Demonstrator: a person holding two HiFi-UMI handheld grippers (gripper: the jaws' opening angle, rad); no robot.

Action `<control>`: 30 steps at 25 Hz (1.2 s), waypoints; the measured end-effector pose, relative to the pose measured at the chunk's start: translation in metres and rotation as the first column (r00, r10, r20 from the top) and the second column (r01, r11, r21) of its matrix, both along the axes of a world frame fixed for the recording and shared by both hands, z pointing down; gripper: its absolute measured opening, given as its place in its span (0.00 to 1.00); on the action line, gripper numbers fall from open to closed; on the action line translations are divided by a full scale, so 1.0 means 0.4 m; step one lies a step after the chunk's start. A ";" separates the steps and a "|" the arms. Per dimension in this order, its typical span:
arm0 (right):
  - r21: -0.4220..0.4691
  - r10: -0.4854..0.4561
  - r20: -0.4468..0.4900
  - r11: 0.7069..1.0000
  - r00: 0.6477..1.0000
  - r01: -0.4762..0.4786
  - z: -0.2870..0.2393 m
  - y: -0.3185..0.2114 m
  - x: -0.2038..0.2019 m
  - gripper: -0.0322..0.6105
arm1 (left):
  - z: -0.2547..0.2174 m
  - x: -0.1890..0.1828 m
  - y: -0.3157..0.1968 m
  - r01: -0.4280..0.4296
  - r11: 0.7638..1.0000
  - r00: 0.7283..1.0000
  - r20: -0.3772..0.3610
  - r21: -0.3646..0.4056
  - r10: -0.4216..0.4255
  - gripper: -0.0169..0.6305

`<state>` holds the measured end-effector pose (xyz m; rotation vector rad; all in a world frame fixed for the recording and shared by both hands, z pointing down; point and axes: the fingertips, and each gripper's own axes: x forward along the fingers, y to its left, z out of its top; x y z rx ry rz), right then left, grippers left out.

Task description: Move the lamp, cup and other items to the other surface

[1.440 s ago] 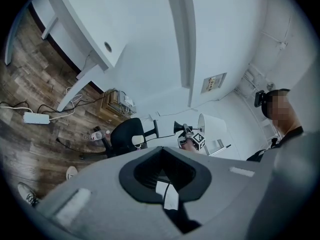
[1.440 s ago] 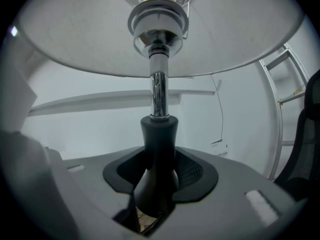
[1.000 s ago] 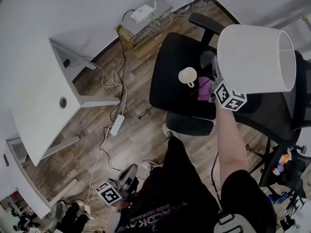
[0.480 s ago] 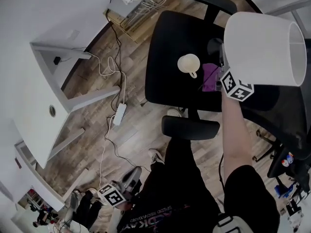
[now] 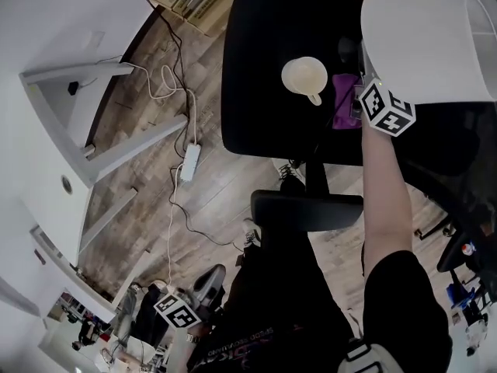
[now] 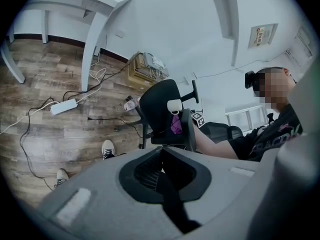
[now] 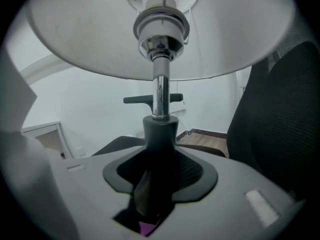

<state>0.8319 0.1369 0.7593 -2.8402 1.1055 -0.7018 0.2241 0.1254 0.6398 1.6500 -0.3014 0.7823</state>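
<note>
A lamp with a white shade [image 5: 427,41] hangs tilted over the right side of a black chair seat [image 5: 256,92]. My right gripper [image 5: 361,99] is shut on its dark stem base [image 7: 160,129], below the chrome stem and bulb socket. A cream cup [image 5: 304,76] stands on the seat, with a purple item [image 5: 342,99] beside it, right next to the gripper. My left gripper [image 5: 206,282] hangs low by the person's leg, far from the chair. Its jaws [image 6: 165,171] are together with nothing between them. Past them, the cup [image 6: 174,105] shows on the chair.
A white desk [image 5: 46,130] stands at the left. A power strip [image 5: 189,162] and cables lie on the wood floor. The chair's armrest [image 5: 307,208] juts out near the person's body. A second black chair [image 5: 458,169] stands at the right.
The right gripper has come down with the lamp toward the chair seat, closer to the purple item. The left gripper has sunk a little beside the person's leg.
</note>
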 end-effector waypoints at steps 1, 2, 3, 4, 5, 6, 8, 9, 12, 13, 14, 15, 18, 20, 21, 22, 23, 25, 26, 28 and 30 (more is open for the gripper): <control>-0.004 0.004 0.005 1.000 1.000 -0.004 0.015 0.003 0.001 0.31 | 0.006 0.000 0.000 -0.002 1.000 1.000 0.005 0.000 0.002 0.02; -0.008 0.006 0.010 1.000 1.000 -0.006 0.029 0.007 0.001 0.31 | 0.009 0.001 0.003 -0.009 1.000 1.000 0.007 -0.002 0.009 0.02; -0.012 0.006 0.015 1.000 1.000 -0.006 0.043 0.011 0.001 0.31 | 0.012 0.005 0.007 -0.017 1.000 1.000 0.008 -0.005 0.017 0.02; -0.015 0.005 0.017 1.000 1.000 -0.005 0.054 0.014 0.001 0.31 | 0.014 0.008 0.010 -0.025 1.000 1.000 0.008 -0.007 0.025 0.02; -0.015 0.004 0.016 1.000 1.000 -0.004 0.061 0.016 0.001 0.31 | 0.017 0.010 0.012 -0.031 0.999 0.999 0.010 -0.007 0.031 0.02; -0.013 0.003 0.012 1.000 1.000 -0.003 0.065 0.018 0.001 0.31 | 0.020 0.011 0.013 -0.034 0.999 0.999 0.012 -0.007 0.034 0.02; -0.012 0.003 0.009 1.000 1.000 -0.003 0.074 0.023 -0.003 0.31 | 0.026 0.015 0.014 -0.029 1.000 0.999 0.013 -0.010 0.029 0.02; -0.015 0.002 0.011 1.000 1.000 -0.002 0.080 0.026 -0.009 0.31 | 0.029 0.017 0.016 -0.025 1.000 1.000 0.012 -0.014 0.025 0.02; -0.030 -0.027 0.008 0.999 1.000 0.027 0.090 0.036 -0.031 0.31 | 0.033 0.027 0.023 -0.021 0.999 1.000 0.002 -0.024 0.021 0.02; -0.034 -0.040 0.001 0.999 0.999 0.040 0.091 0.039 -0.037 0.32 | 0.031 0.030 0.024 -0.021 0.999 1.000 -0.005 -0.024 0.021 0.02; -0.039 -0.052 -0.004 0.998 0.999 0.052 0.092 0.042 -0.041 0.32 | 0.028 0.032 0.024 -0.020 1.000 1.000 -0.010 -0.023 0.020 0.02; -0.046 -0.061 -0.003 0.997 0.998 0.061 0.092 0.043 -0.042 0.32 | 0.026 0.033 0.023 -0.018 1.000 1.000 -0.013 -0.023 0.017 0.02; -0.083 -0.073 0.008 0.994 0.997 0.074 0.099 0.038 -0.037 0.32 | 0.021 0.031 0.026 -0.004 1.000 1.000 -0.021 -0.027 0.003 0.02; -0.140 -0.092 0.010 0.986 0.996 0.092 0.112 0.040 -0.042 0.34 | 0.019 0.028 0.036 -0.012 0.999 1.000 -0.027 -0.035 0.011 0.02; -0.174 -0.106 0.009 0.979 0.994 0.106 0.122 0.045 -0.048 0.36 | 0.018 0.028 0.040 -0.016 0.999 0.999 -0.029 -0.039 0.015 0.02; -0.203 -0.119 0.011 0.972 0.993 0.119 0.131 0.052 -0.055 0.40 | 0.017 0.027 0.042 -0.016 0.999 0.999 -0.031 -0.041 0.015 0.02; -0.224 -0.129 0.014 0.966 0.992 0.129 0.137 0.059 -0.062 0.41 | 0.016 0.026 0.043 -0.013 0.999 0.999 -0.033 -0.043 0.011 0.02; -0.249 -0.142 0.023 0.958 0.990 0.144 0.142 0.073 -0.075 0.40 | 0.013 0.021 0.045 0.001 0.999 0.999 -0.038 -0.051 -0.003 0.02; -0.262 -0.150 0.024 0.953 0.988 0.151 0.143 0.079 -0.079 0.39 | 0.014 0.018 0.045 0.013 0.998 0.999 -0.040 -0.056 -0.015 0.02; -0.287 -0.167 0.029 0.943 0.986 0.168 0.150 0.092 -0.088 0.38 | 0.015 0.016 0.048 0.033 0.997 0.998 -0.042 -0.065 -0.036 0.02; -0.309 -0.181 0.039 0.933 0.983 0.184 0.163 0.107 -0.095 0.36 | 0.016 0.017 0.056 0.026 0.997 0.999 -0.046 -0.067 -0.029 0.02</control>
